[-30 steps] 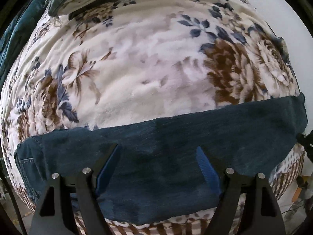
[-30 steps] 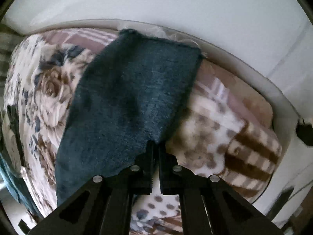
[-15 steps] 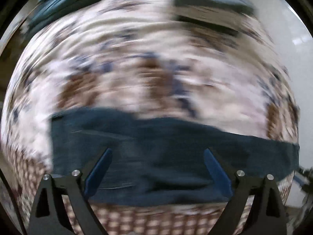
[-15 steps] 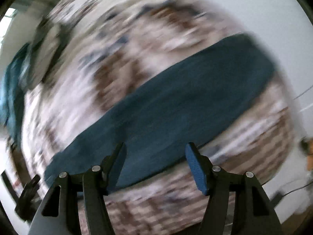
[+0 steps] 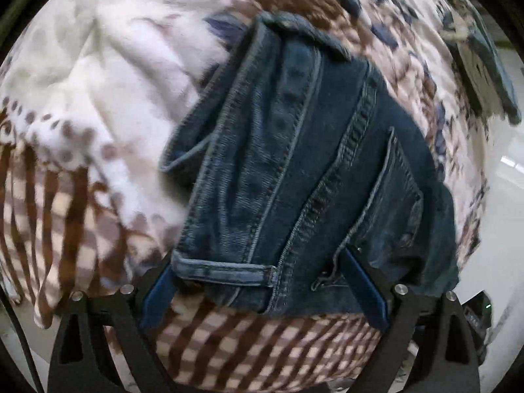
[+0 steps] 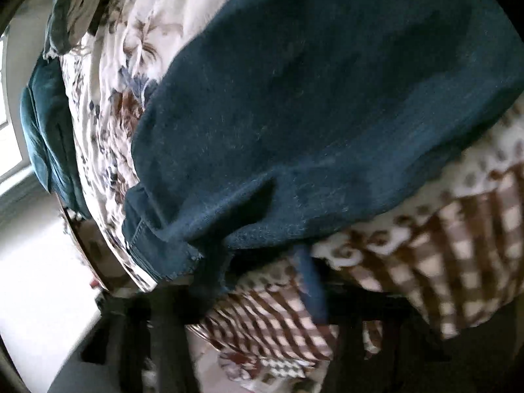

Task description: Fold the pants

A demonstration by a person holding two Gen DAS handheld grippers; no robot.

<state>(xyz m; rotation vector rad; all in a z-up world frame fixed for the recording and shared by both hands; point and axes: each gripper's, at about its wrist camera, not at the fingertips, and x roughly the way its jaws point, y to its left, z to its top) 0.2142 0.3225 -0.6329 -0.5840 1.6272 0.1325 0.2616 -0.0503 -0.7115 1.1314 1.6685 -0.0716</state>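
Note:
Dark blue jeans [image 5: 311,163] lie on a floral and checked blanket [image 5: 98,98]. The left wrist view shows their waistband, seams and back pocket. My left gripper [image 5: 262,285] is open wide and points down at the waistband's near edge, which lies between its blue pads [image 5: 157,294]. In the blurred right wrist view the plain denim of the pants [image 6: 311,98] fills the upper frame. My right gripper [image 6: 260,281] sits at the denim's near edge. Its jaws are closing but still apart, with checked blanket showing between the fingers [image 6: 311,285].
A folded grey-green garment [image 5: 484,65] lies at the blanket's far right. A teal cushion [image 6: 42,124] and another folded cloth [image 6: 68,6] sit along the bed's left side. Pale floor [image 6: 39,278] shows beyond the bed edge.
My left gripper swept from the middle of the leg to the waistband and rolled. My right gripper let go of the hem corner, opened, and moved along the pants to the near edge.

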